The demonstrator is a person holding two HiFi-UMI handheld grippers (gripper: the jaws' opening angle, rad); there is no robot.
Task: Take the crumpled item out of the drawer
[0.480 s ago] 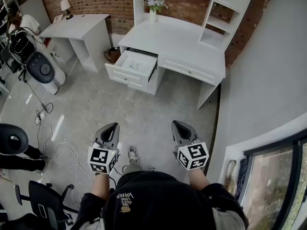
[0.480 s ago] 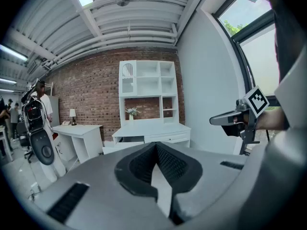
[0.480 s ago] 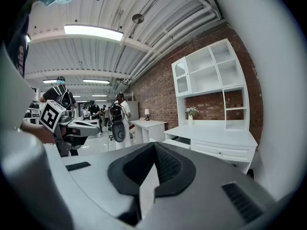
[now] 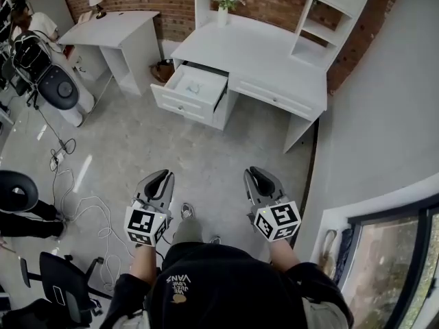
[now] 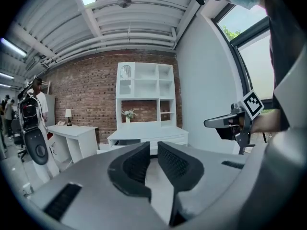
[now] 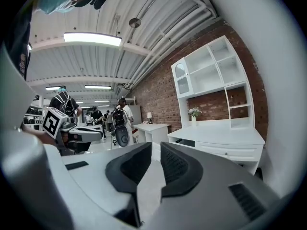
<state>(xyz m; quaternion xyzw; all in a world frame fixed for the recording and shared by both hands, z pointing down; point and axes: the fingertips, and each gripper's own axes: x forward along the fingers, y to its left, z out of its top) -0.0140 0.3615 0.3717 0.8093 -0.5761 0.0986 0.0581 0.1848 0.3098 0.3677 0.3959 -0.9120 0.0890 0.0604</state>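
Since the earlier frame: the desk (image 4: pixel 254 57) and its open drawer (image 4: pixel 180 105) sit slightly higher and further right in the head view. The two grippers are nearly unchanged against the body. A shoe tip shows on the floor (image 4: pixel 206 156) between them. This reads as the person walking in.

Step in hand: the approach. Nothing has been reached yet, and both grippers are well apart from the drawer, with bare floor between.

Task's thing: a small pale crumpled item (image 4: pixel 193 87) lies inside the open drawer, at the far left of the desk front. It is too small here to make out its material.

Left gripper (image 4: pixel 163 175): held low on the near left, forearm out from the body, jaws pointing toward the desk. Its own view shows the jaws clenched to a thin slit with nothing between them.

Right gripper (image 4: pixel 254 173): mirrors the left on the near right, level with it. Its jaws are likewise drawn together and empty.

Next move, as I judge it: close the remaining floor to the desk. Then bring one gripper over the drawer opening, spread its jaws and lower them onto the item. The left gripper lies more in line with the drawer. The drawer looks pulled out far enough to need no more opening.
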